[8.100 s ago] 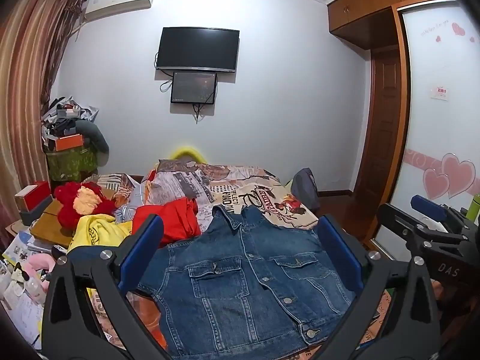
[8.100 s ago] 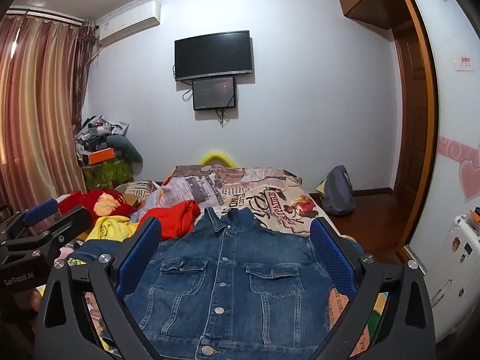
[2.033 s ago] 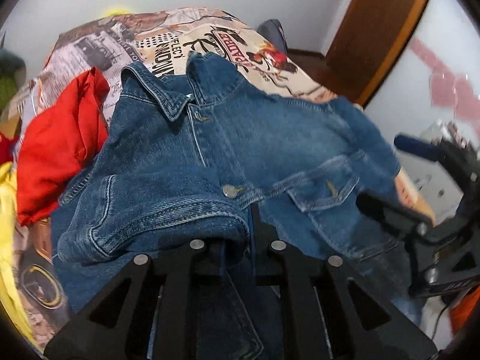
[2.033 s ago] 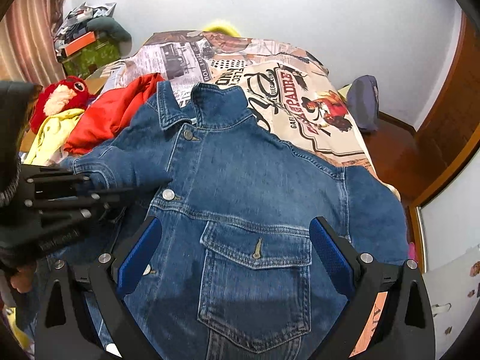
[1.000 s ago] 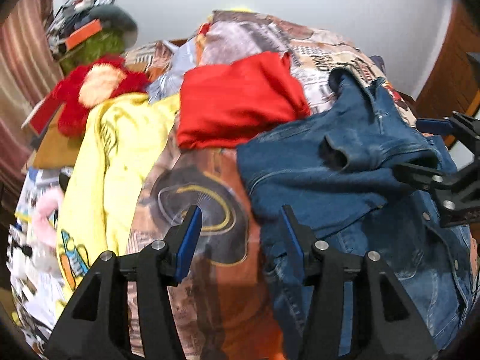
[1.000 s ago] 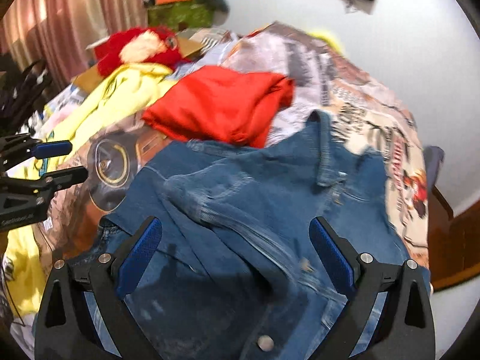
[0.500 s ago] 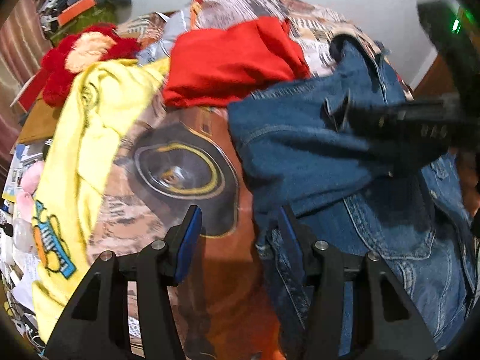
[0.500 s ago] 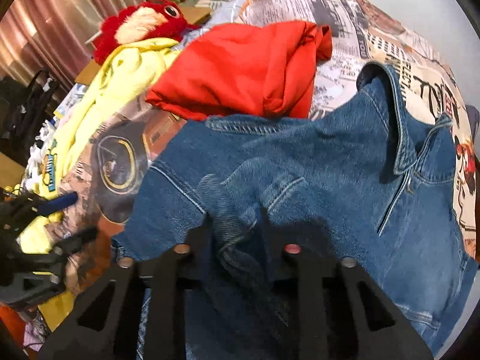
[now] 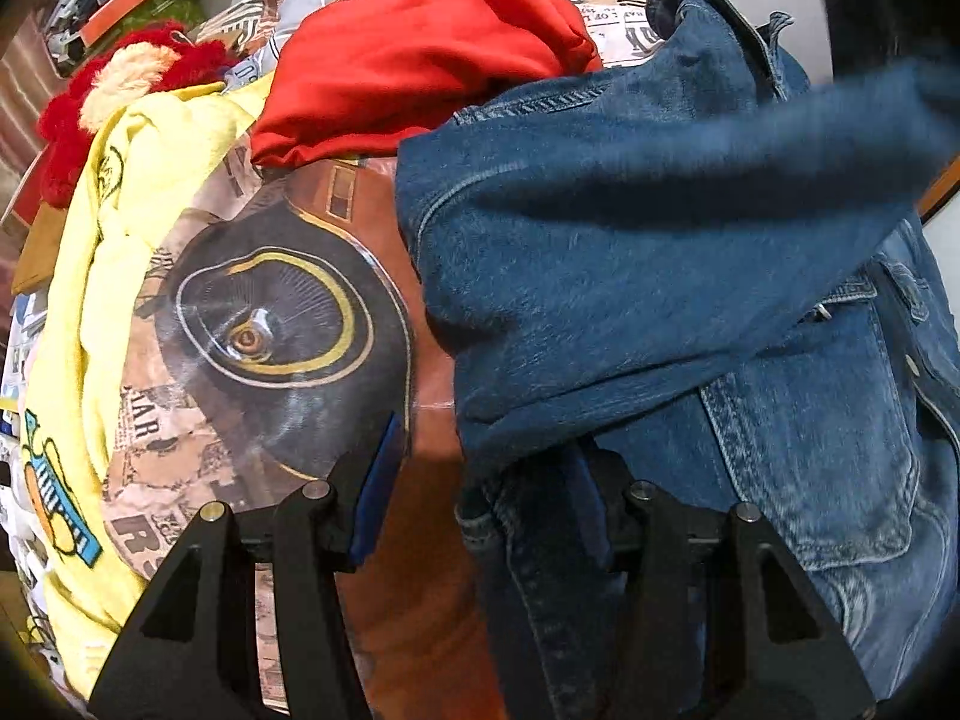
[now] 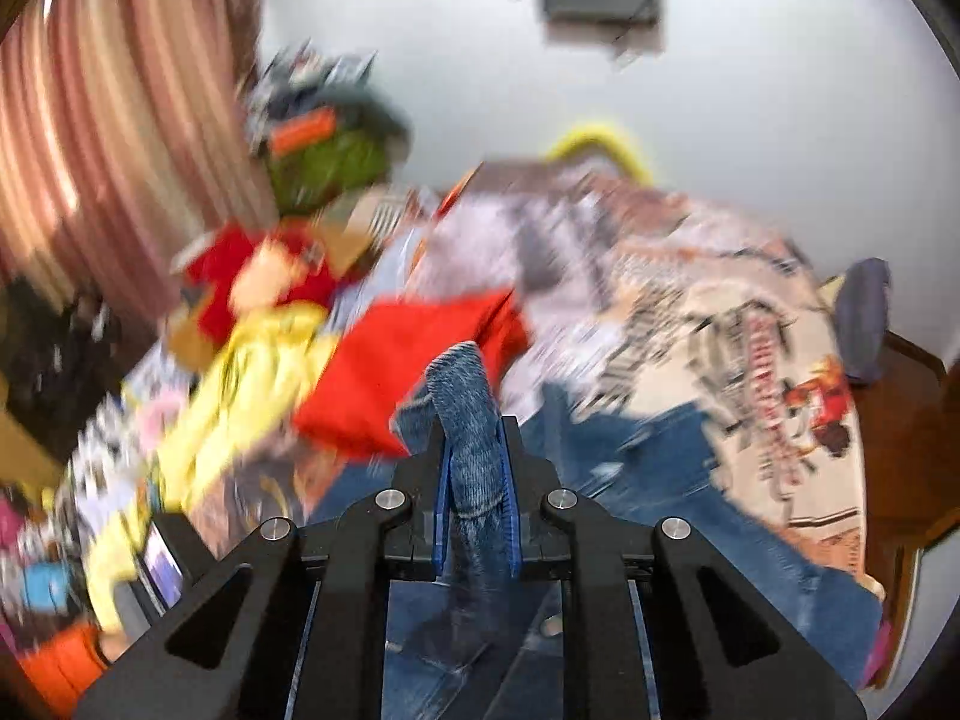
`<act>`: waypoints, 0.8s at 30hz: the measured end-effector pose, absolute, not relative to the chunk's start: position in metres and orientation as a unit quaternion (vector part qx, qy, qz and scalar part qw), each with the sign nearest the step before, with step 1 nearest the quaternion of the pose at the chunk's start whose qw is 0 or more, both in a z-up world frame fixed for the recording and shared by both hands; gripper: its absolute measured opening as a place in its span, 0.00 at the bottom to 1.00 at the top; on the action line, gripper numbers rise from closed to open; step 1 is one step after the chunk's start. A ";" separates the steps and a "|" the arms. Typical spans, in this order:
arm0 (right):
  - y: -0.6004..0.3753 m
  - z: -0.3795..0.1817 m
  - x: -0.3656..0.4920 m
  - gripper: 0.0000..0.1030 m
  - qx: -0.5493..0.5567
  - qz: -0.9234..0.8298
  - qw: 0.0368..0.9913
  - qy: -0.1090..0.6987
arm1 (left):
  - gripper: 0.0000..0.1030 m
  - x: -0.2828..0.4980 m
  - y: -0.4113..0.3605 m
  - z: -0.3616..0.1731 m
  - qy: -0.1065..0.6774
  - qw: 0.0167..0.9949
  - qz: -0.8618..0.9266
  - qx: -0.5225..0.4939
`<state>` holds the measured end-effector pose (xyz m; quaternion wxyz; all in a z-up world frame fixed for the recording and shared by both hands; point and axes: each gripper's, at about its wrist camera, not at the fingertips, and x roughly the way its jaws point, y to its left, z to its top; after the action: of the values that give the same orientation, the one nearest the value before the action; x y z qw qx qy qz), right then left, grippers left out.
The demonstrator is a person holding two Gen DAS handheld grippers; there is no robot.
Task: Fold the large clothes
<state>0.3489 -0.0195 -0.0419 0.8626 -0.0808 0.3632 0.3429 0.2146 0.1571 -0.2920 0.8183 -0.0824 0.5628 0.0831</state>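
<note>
— Right gripper (image 10: 474,495) has just closed and is clamped on a fold of the denim jacket (image 9: 630,252), see it? Blue cloth sticks up between the pads, pinched tight.

— Got it. And the left gripper (image 9: 480,498)?

— Jaws about half apart, aimed steeply down at the jacket's near-left edge. 1 finger sits over the denim hem, the other over the printed bedspread (image 9: 270,324). Not pressing on anything, as far as I can tell.

— Where's the jacket lying?

— On the bed, front up, beside the red garment (image 9: 420,54) and the yellow garment (image 9: 78,300). 1 sleeve crosses the chest, blurred, raised by the right tool.

— So which step is this?

— I'd say the sleeve fold: carrying that sleeve in across the front.

— Next move?

— Probably lay the sleeve flat over the chest and let go, while the left closes on the hem edge. Denim's stiff, so it may spring back unless it's set down squarely.
</note>
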 end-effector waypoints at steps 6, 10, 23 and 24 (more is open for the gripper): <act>-0.070 -0.028 0.353 0.12 -0.015 0.313 0.888 0.337 | 0.51 0.215 0.160 -0.291 0.560 0.818 0.087 -0.094; -0.095 -0.061 0.363 0.12 -0.003 0.281 0.884 0.374 | 0.51 0.216 0.161 -0.293 0.565 0.814 0.089 -0.101; -0.204 -0.204 0.383 0.14 0.091 0.169 0.826 0.530 | 0.51 0.211 0.157 -0.291 0.563 0.817 0.084 -0.091; -0.208 -0.209 0.381 0.16 0.093 0.162 0.826 0.531 | 0.51 0.209 0.156 -0.290 0.562 0.818 0.083 -0.089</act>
<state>0.3810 -0.2076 -0.2093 0.8262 0.0932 0.5313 0.1625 0.2088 0.1558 -0.2895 0.8182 -0.0893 0.5619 0.0829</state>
